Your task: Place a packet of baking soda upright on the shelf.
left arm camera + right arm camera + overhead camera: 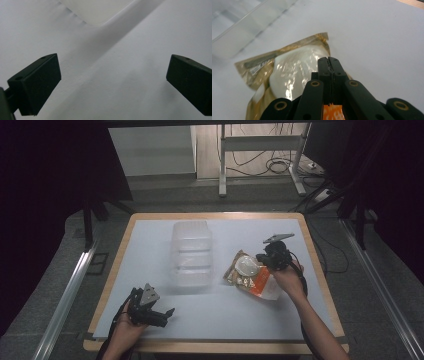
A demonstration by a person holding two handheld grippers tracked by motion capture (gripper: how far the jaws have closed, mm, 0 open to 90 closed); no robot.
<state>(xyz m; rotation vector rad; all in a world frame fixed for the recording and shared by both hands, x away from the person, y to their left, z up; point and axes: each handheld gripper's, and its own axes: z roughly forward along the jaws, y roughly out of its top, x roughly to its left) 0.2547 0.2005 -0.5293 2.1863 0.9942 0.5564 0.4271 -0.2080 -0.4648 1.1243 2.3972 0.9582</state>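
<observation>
A snack packet, gold and orange with a clear window over something round and white, lies right of the table's middle. My right gripper is over its right edge. In the right gripper view the packet runs under the right gripper, whose jaws are pressed together on the packet's thin film edge. A clear plastic container stands left of the packet, and its wall shows ahead of it. My left gripper rests at the front left, open, with nothing but the white table cover between its jaws.
The white cover spans the wood-edged table. Beyond the far edge stand a metal frame and loose cables on the floor. Dark curtains hang on both sides.
</observation>
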